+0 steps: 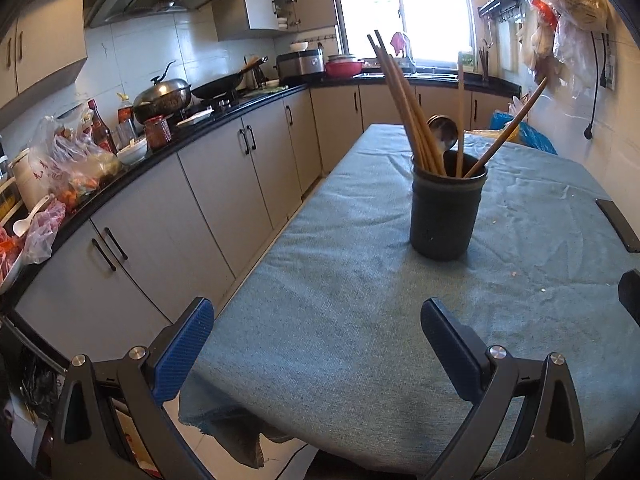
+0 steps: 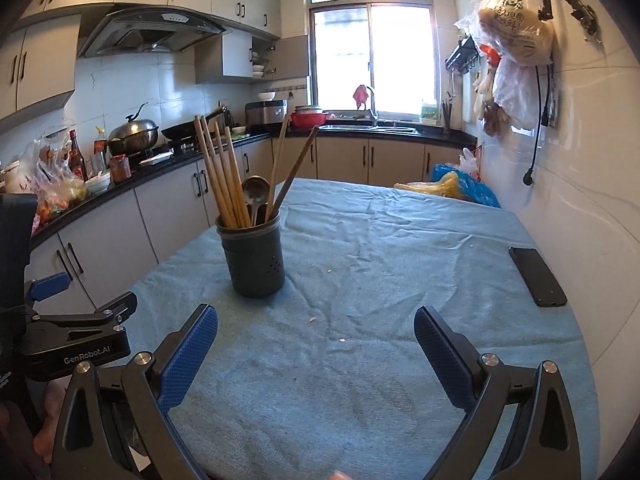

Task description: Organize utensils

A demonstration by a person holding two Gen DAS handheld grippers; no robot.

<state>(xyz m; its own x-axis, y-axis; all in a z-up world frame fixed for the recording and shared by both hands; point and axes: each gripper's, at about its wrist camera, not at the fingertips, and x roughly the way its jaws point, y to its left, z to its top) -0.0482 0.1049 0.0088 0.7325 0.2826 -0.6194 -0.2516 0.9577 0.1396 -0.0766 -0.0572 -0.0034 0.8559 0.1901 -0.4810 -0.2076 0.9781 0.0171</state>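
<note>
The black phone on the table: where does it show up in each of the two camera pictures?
Left wrist view: the phone is at the far right edge, partly cut off.
Right wrist view: the phone lies right of centre on the blue tablecloth, in full.
Shared landmark: the dark utensil holder, left of the phone in both.

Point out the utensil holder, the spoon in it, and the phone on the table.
utensil holder (image 2: 254, 264): right wrist view, on its perforated front wall.
spoon (image 2: 255, 191): right wrist view, on the bowl.
phone (image 2: 538, 276): right wrist view, middle of the dark screen.
</note>
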